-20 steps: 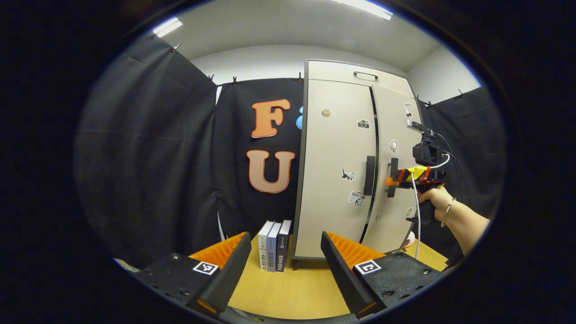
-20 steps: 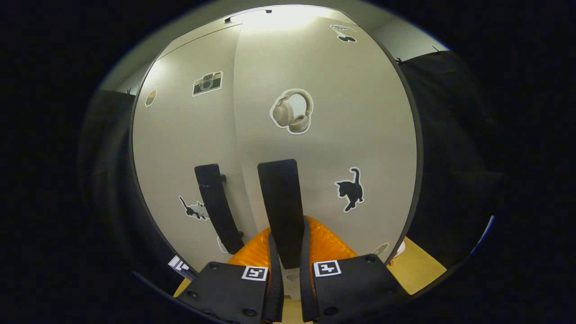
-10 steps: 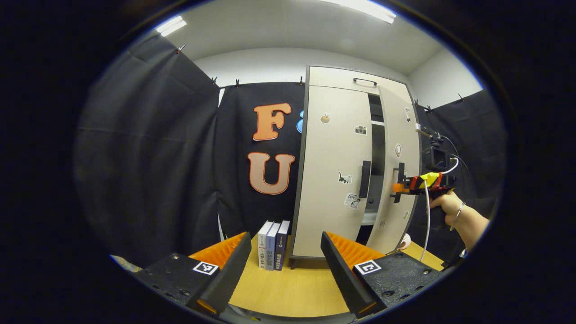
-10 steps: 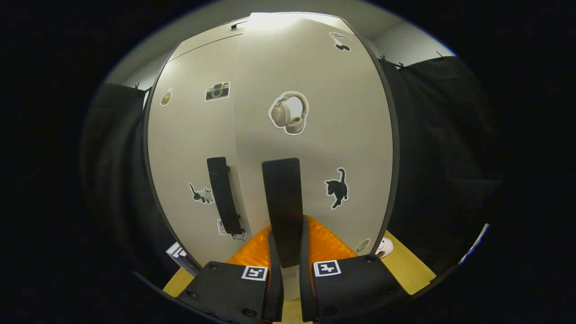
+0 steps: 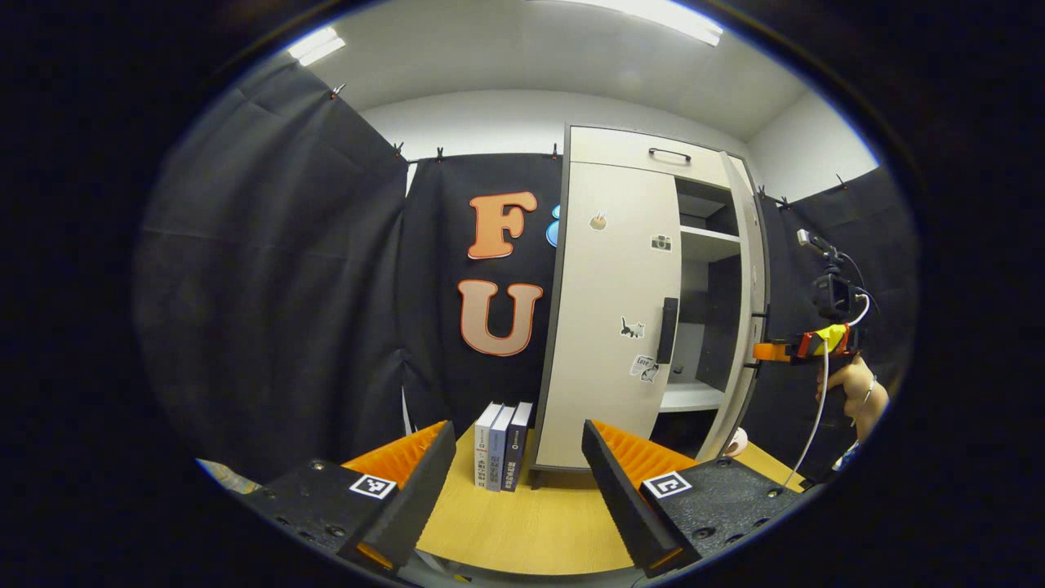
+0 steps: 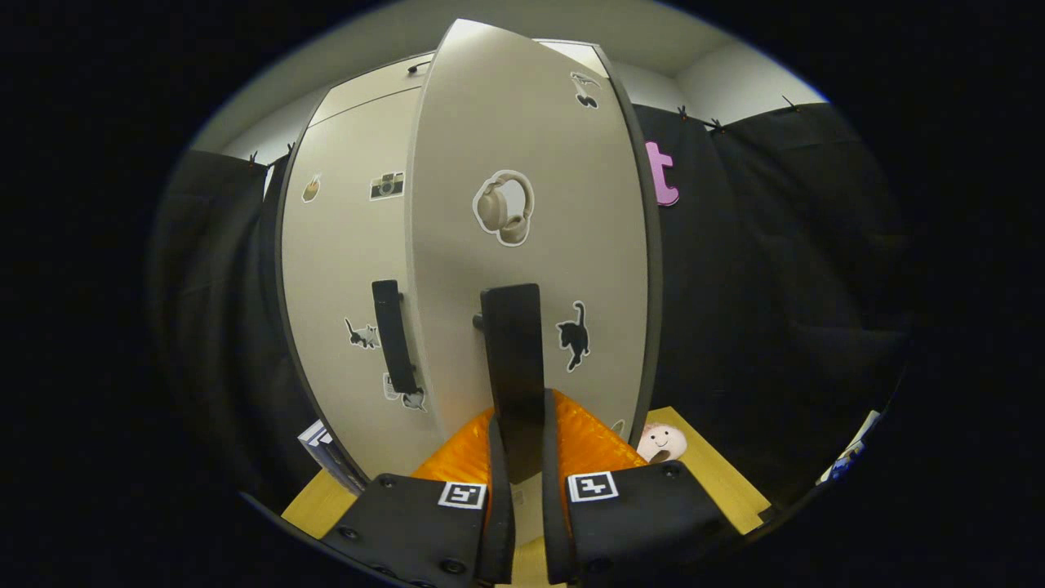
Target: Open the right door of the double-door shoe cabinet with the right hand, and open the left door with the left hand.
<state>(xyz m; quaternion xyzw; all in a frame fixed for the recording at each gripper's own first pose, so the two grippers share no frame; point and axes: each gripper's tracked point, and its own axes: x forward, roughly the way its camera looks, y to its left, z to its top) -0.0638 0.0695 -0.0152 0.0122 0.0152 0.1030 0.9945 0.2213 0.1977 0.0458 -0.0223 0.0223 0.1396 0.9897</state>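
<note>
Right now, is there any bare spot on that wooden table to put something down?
Yes: the wooden tabletop is bare in front of the shoe cabinet, ahead of the three upright books. Space is tighter at the cabinet's right foot, where a small smiling toy sits below the open right door.

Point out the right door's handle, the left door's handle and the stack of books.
right door handle [image 6: 513, 359], right gripper view: middle of the black bar, above the jaws.
left door handle [image 5: 669, 330], left gripper view: middle of the black bar.
books [image 5: 501, 446], left gripper view: spine of the middle book.
</note>
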